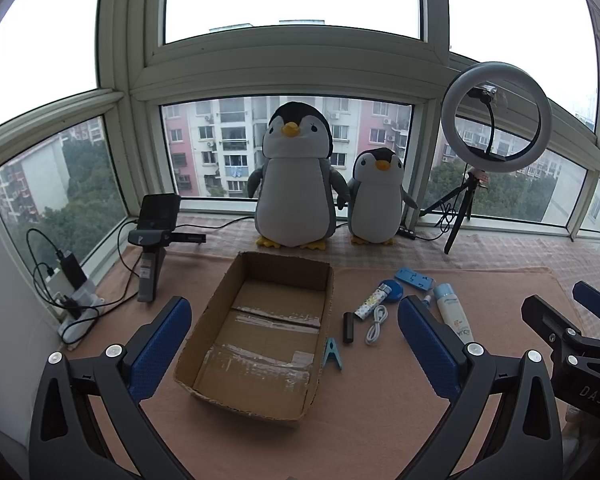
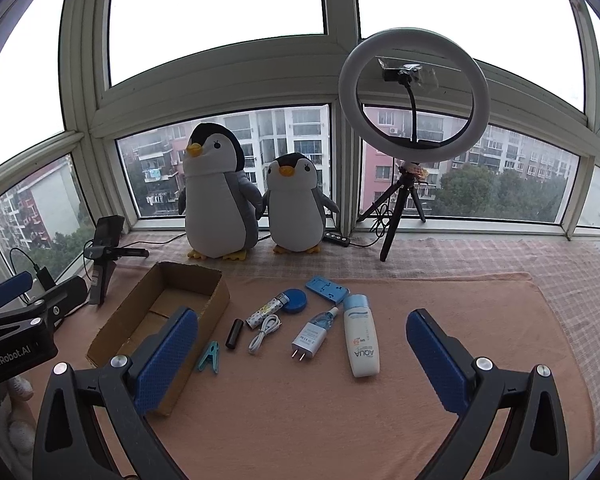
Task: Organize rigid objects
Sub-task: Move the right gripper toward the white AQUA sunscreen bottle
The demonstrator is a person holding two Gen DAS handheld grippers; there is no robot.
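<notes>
Both grippers, left gripper (image 1: 294,344) and right gripper (image 2: 302,354), gape wide, holding nothing. Cardboard box (image 1: 220,300) is empty. Sunscreen bottle (image 2: 362,336), charger (image 2: 309,340) and clip (image 2: 209,357) wait beside the box.

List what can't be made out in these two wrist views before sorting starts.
- Charger plug: in the left wrist view, hidden behind the left claw's right finger.
- Sunscreen bottle: its lower end is covered by that finger in the same view.
- Cardboard box: in the right wrist view, its near corner sits behind the right claw's left finger.
- Small print on the charger plug: too small to read.
</notes>
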